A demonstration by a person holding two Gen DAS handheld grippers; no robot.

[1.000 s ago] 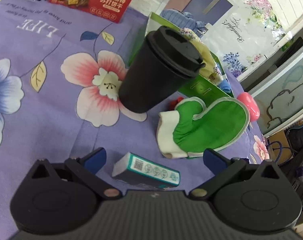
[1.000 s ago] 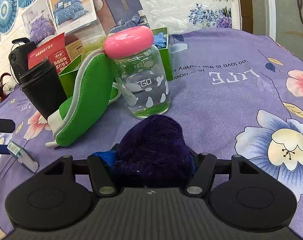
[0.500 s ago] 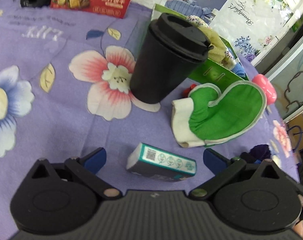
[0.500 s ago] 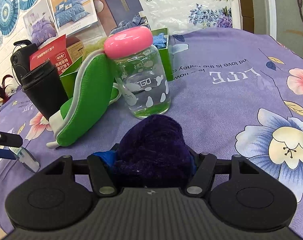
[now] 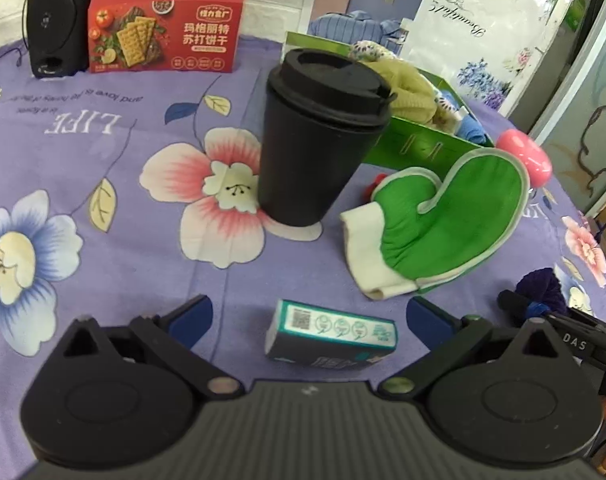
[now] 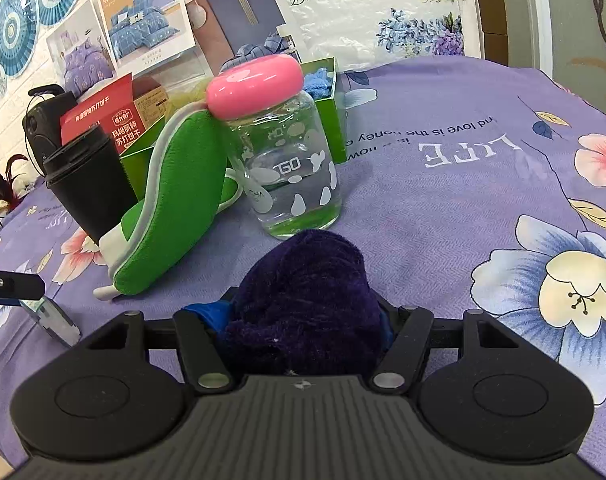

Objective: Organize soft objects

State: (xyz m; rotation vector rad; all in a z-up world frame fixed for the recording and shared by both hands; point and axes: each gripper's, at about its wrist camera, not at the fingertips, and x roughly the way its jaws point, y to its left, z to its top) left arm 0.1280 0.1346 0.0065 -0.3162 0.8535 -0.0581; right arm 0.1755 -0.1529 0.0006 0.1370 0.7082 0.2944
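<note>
Left claw [image 5: 309, 316] pitched down toward the surface [image 5: 103, 152], jaws spread wide, nothing gripped. Small teal box [image 5: 330, 334] lies flat on the purple floral cloth between the blue pads [image 5: 191, 314], touching neither. Just above it in frame: black lidded cup [image 5: 317, 136] upright at center, green oven mitt [image 5: 455, 216] right of center, leaning up toward a green box [image 5: 423, 144] stuffed with yellow and blue soft items. Red cracker box [image 5: 165, 20] and black speaker [image 5: 51, 16] at upper left.

Right claw [image 6: 303, 316] also angled down, jaws partly closed, clamped on a dark purple fuzzy cloth [image 6: 307, 300] bunched at lower center of the right wrist frame; a bit of blue pad shows at the cloth's left. Cloth bulges forward over the surface; cannot tell if its underside touches. Directly beyond it stands a clear glass jar [image 6: 291, 172] with pink lid, the mitt leaning on the jar's left side. In the left wrist view, the same purple cloth sits at the far right edge.
</note>
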